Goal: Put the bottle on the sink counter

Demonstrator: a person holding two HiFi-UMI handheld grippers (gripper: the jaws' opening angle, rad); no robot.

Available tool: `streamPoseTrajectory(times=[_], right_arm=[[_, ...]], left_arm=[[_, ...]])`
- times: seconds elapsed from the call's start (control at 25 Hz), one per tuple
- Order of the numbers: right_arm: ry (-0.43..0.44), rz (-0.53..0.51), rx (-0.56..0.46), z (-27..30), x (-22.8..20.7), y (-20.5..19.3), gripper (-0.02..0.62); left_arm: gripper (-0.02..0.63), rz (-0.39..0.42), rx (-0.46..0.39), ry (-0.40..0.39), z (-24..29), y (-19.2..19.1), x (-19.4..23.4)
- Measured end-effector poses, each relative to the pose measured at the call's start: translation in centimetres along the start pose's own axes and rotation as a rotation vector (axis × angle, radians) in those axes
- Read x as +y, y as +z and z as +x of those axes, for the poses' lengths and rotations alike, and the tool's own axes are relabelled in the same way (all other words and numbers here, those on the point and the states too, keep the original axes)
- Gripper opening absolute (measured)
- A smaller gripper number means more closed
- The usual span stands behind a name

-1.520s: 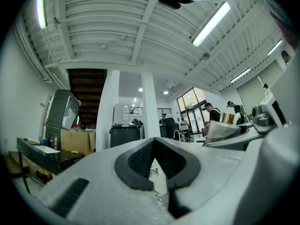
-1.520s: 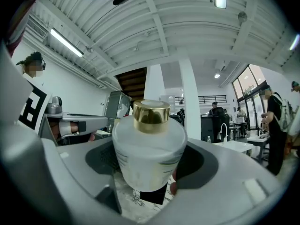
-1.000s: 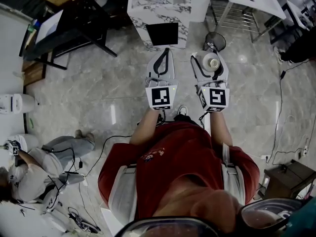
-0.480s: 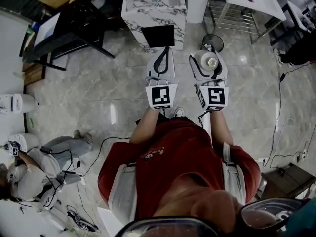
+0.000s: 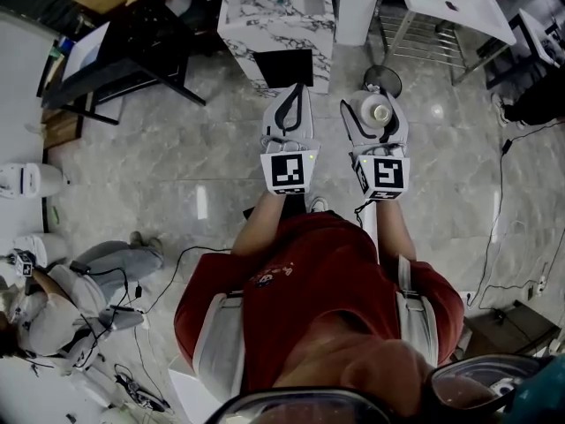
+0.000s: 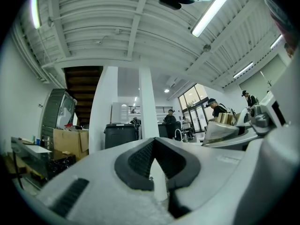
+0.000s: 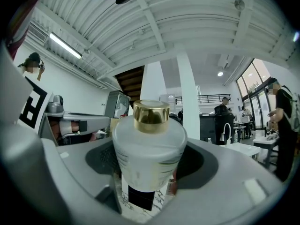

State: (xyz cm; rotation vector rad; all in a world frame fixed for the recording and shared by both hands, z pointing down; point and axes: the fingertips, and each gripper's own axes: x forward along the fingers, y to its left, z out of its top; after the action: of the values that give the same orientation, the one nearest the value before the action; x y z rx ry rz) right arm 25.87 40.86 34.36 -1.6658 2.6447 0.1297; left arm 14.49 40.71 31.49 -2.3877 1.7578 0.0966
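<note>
Standing on the grey marbled floor (image 5: 159, 148), you clasped the white, gold-capped bottle (image 7: 149, 146) upright in your right gripper (image 5: 373, 104), short of the marble-veined counter (image 5: 274, 11). Your left gripper (image 5: 297, 95) was clenched on nothing beneath the white ribbed ceiling (image 6: 117, 27).

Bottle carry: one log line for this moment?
right gripper: shut on bottle, upright | left gripper: shut, empty | marble counter: ahead, bottle not yet on it

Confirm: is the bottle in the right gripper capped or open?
Capped. A gold cap closes the neck of the white bottle, clear in the right gripper view.
</note>
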Motion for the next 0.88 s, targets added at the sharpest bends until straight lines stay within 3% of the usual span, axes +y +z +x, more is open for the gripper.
streamPoseTrajectory(times=[0.52,0.88], right_arm=[[-0.012,-0.007,0.004,5.6,0.2,-0.6,0.344],[-0.003,-0.014,0.035,11.9,0.5,-2.1,0.344]], left_arm=[[0.003,0.001,0.033,-0.031,3.8,-2.1,3.2],[0.002,0.008,0.042,-0.009,7.8,-4.1,7.7]])
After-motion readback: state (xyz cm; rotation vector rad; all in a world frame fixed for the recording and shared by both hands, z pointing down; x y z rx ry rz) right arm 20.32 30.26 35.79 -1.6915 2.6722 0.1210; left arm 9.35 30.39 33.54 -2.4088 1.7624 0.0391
